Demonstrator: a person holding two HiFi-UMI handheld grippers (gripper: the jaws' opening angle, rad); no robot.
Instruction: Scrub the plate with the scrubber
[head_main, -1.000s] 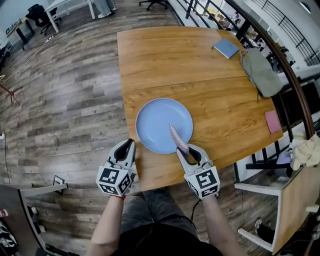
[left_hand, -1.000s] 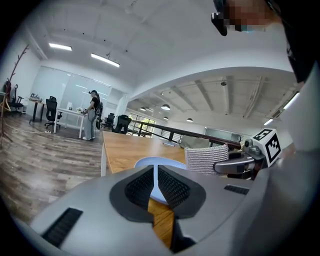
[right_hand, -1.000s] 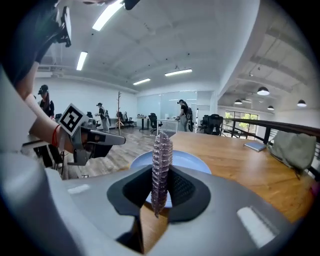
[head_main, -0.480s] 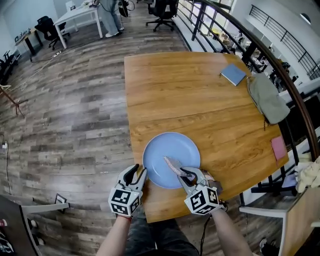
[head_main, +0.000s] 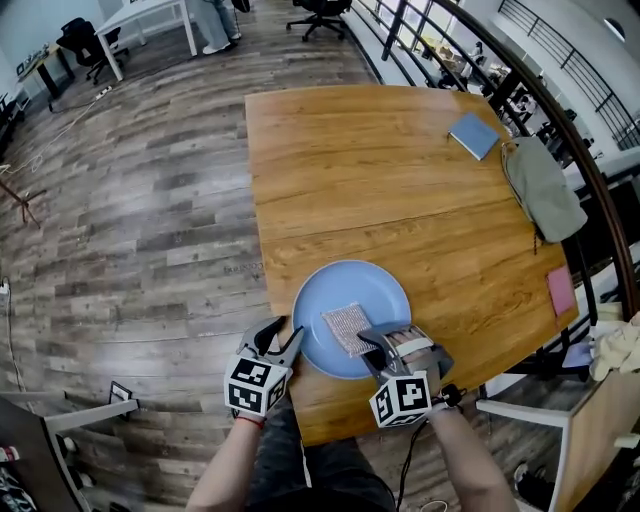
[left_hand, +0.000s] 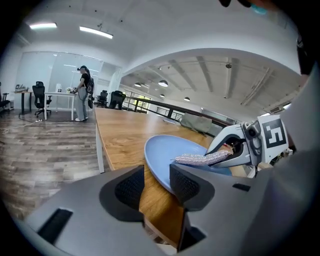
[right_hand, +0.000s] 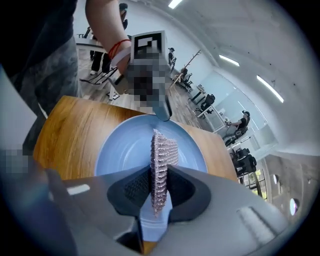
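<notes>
Pressing the silvery, rectangular woven-mesh scrubber (head_main: 347, 328) flat onto the round pale-blue plate (head_main: 385, 290) looks like the thing to get right. That means broad face down, then small overlapping circles worked from the middle out to the rim, with force light enough that the plate does not skate. In the left gripper view the scrubber (left_hand: 200, 159) lies about level, low over the plate (left_hand: 162, 147); whether it touches yet I cannot tell.

Its long axis runs from 4 o'clock to 10 o'clock in the head view. The free end points to 10 o'clock across the plate's centre, and the other end is pinched. The right hand-held gripper (head_main: 382, 345) is clamped on that end, coming in over the plate's 5 o'clock rim. In its own view the right hand-held gripper (right_hand: 159, 187) has both pads tight on the scrubber (right_hand: 162, 150), seen edge-on.

The left hand-held gripper (head_main: 281, 336) sits at the plate's 8 o'clock rim, its jaws apart and just lately opening. In its own view the left hand-held gripper (left_hand: 157, 182) presses on nothing, with the plate's rim just ahead of the gap. I judge it should close on that rim to steady the plate — the plate rests at the 6 o'clock edge of the brown wooden table (head_main: 350, 170), close to the drop.
</notes>
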